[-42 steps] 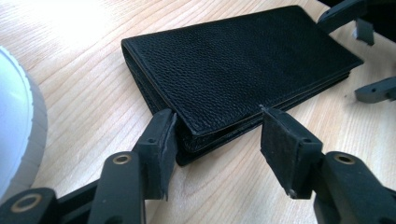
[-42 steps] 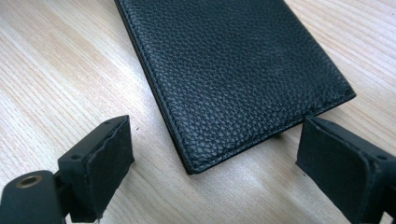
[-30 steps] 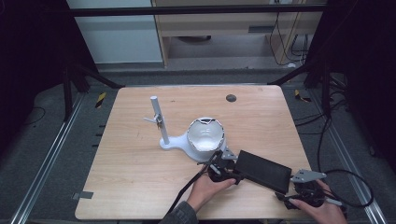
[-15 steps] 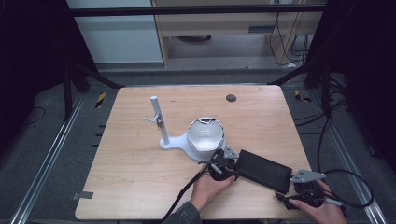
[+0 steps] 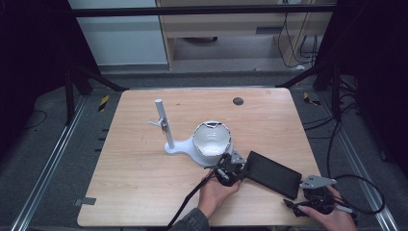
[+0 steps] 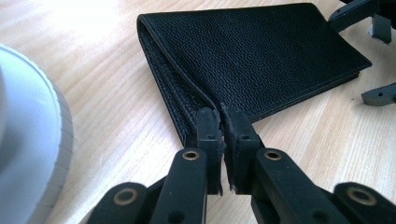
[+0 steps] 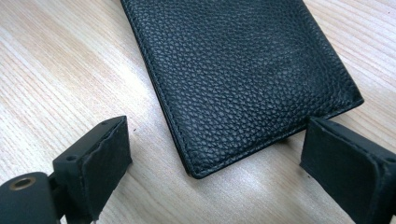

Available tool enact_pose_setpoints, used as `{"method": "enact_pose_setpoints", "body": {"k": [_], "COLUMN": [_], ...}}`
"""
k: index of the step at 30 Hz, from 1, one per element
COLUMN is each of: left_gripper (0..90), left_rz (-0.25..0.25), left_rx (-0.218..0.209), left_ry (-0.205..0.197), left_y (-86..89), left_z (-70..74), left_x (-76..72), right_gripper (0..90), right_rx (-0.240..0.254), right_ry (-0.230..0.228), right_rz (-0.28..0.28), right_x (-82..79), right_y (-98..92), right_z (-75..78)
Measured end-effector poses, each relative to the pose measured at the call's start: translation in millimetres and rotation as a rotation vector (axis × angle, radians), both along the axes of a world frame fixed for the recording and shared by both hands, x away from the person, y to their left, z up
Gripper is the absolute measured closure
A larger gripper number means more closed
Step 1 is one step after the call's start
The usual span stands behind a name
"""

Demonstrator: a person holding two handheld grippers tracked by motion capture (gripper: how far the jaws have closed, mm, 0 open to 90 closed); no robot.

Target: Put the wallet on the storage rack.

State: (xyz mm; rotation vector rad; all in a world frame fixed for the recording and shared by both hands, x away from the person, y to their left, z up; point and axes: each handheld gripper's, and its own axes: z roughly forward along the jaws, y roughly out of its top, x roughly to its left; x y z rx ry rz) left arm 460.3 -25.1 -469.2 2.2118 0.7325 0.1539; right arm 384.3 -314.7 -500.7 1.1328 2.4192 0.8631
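A black grained-leather wallet [image 5: 272, 173] lies flat on the wooden table [image 5: 144, 183], near the front right. My left gripper [image 5: 236, 168] is at the wallet's left end. In the left gripper view its jaws are pressed together on the thin top flap at the corner of the wallet [image 6: 252, 51], so the left gripper [image 6: 222, 114] is shut on it. My right gripper [image 5: 292, 202] is at the wallet's other end, held by a hand at the table's front edge. The right gripper [image 7: 217, 137] stands open, one jaw on each side of the corner of the wallet [image 7: 243, 70], without touching it.
A white bowl [image 5: 211, 139] sits on a white base with an upright post [image 5: 162, 122], just behind the left gripper. Its rim [image 6: 28, 140] is close at the left in the left gripper view. A small dark disc [image 5: 237, 101] lies at the table's far side.
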Motion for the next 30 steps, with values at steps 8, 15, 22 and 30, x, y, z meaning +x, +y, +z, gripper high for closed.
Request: {"method": "enact_pose_setpoints", "body": {"k": [8,15,22,30], "left_gripper": [86.3,86.5,86.7,86.8], "left_rz": [-0.027,-0.082,-0.127,-0.173], "left_rx": [0.050,0.105,0.141,0.172], "left_ry": [-0.080,-0.132,-0.170,-0.211], "left_y": [-1.3,-3.2,-5.7,-12.4], "left_z": [25.0,46.9,69.2,87.7], "left_x": [-4.3,-6.8,-8.5,-13.0], "right_gripper": [7.0,6.9,7.5,8.1], "right_rx": [0.031,0.049,0.055,0.062], "right_ry": [-0.025,-0.048,-0.060,-0.071], "right_rz": [-0.005,-0.009,-0.004,0.013], "right_x": [-2.0,-2.5,-0.4,1.8], "right_y": [-3.2,-5.0,-0.9,8.4], "right_z": [8.0,16.6,21.9,29.2]}}
